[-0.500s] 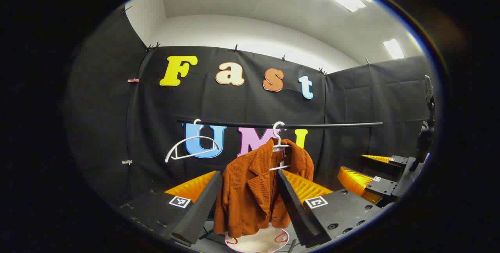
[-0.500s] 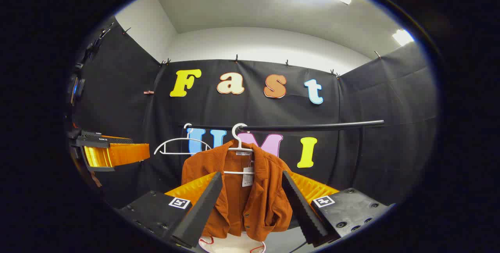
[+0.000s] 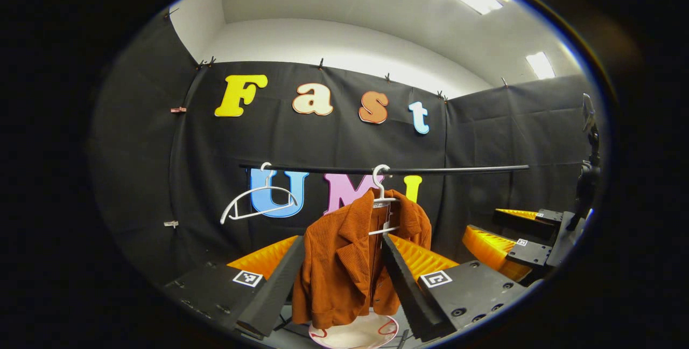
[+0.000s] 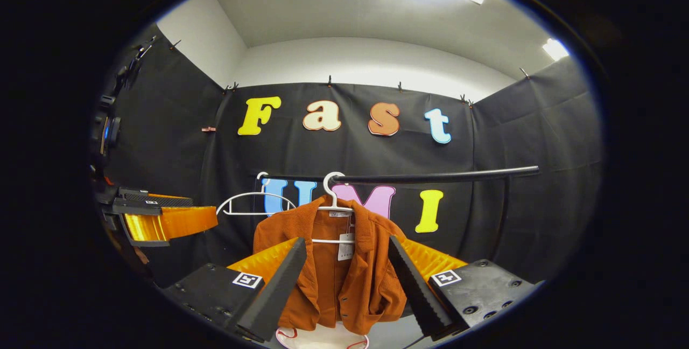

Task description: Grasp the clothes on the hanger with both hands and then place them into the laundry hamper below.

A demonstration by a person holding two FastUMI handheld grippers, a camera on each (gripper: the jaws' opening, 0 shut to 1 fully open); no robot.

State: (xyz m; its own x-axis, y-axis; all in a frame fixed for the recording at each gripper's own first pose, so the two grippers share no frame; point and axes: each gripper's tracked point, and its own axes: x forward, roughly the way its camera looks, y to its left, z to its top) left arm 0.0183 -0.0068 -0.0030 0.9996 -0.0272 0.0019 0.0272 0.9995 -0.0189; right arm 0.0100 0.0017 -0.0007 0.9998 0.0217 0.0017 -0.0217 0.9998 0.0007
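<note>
**Both grippers wide open, jacket on the rail**

While the rust-orange jacket point(image 3: 350, 263) hangs on its white hanger point(image 3: 381, 198) from the black rail point(image 3: 457, 169), the left gripper view puts the left gripper point(image 3: 336, 281) right in front of it, jaws spread wide with nothing between them but air, and the garment framed in the gap. Whether the fingers touch the cloth, I cannot tell. Off to the left on the rail, an empty white hanger point(image 3: 258, 203) dangles tilted. Below the jacket's hem sits the pale round rim of the laundry hamper point(image 3: 355, 334). Far right, the right gripper point(image 3: 508, 236) comes in, its fingers parted too.

Over to the right gripper view: the right gripper point(image 4: 347, 279) is just as wide open, holding nothing, and the jacket point(image 4: 334, 273) fills the space between its fingers, front open, a paper tag point(image 4: 345, 246) hanging inside. The spare hanger point(image 4: 253, 203) is beside it on the rail point(image 4: 441, 176). The hamper point(image 4: 323, 337) peeks in underneath. At far left, the left gripper point(image 4: 161, 222) hovers well apart from the garment.
</note>
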